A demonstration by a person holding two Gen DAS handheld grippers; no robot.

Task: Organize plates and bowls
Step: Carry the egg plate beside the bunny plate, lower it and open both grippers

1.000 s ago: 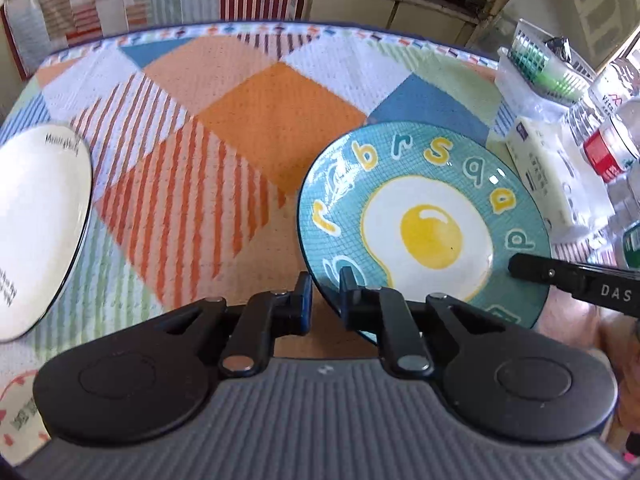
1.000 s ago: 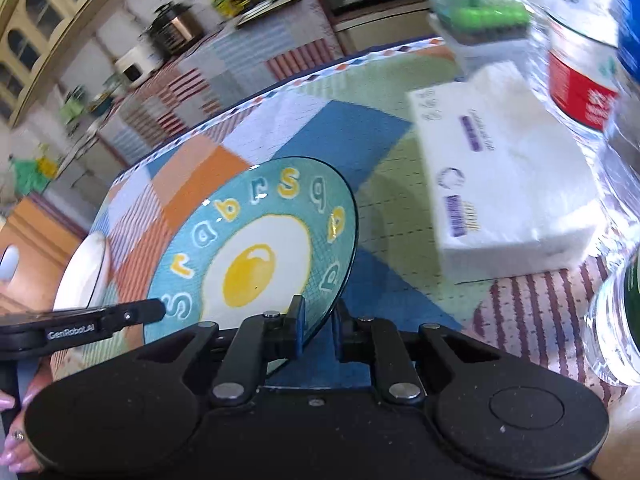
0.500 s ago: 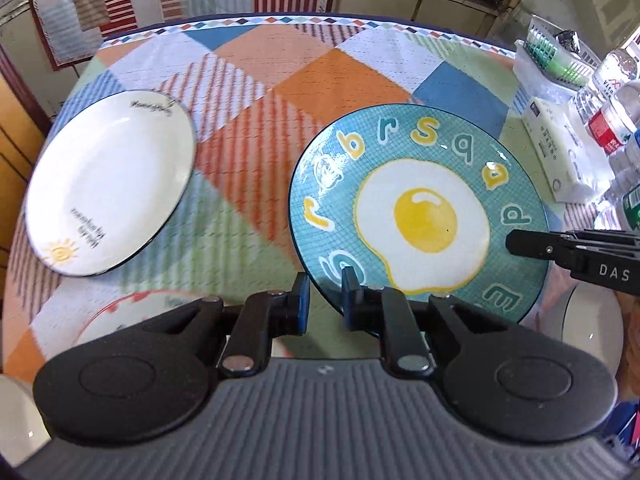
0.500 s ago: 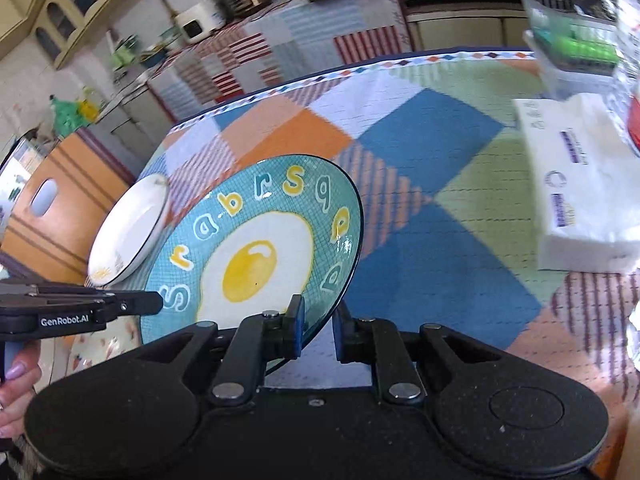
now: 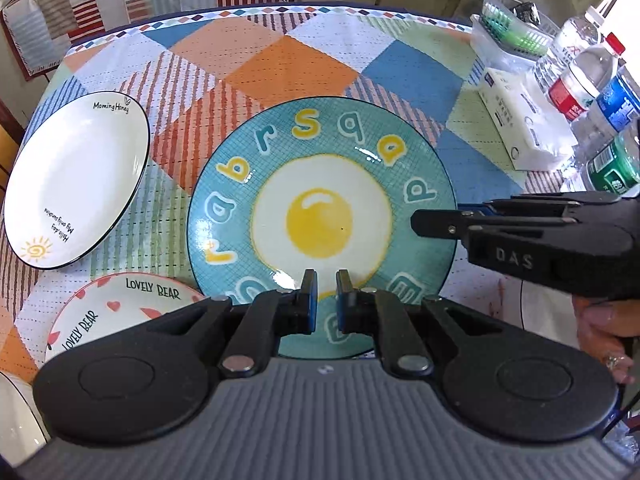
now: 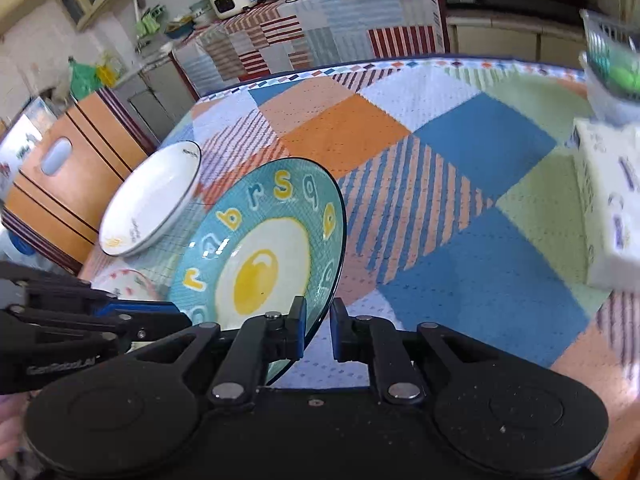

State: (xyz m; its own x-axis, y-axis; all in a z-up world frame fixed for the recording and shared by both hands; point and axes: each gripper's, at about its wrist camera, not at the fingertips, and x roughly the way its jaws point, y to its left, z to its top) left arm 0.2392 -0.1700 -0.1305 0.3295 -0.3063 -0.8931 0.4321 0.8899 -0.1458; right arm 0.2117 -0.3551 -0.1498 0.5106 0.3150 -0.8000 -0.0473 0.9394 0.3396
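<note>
Left gripper (image 5: 323,300) and right gripper (image 6: 318,330) each pinch the egg plate's (image 5: 320,216) rim, apparently holding it above the tablecloth (image 5: 280,64). White plate (image 5: 74,184) lies left; bear plate (image 5: 112,312) near-left.

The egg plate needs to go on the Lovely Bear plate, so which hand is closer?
Probably left. The left gripper grips the egg plate on the rim nearest the Lovely Bear plate; the right gripper holds the far rim.

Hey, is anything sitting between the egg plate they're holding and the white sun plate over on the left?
Nothing visible. The egg plate, gripped at its rim by the left gripper and right gripper, has only bare tablecloth between it and the white sun plate.
</note>
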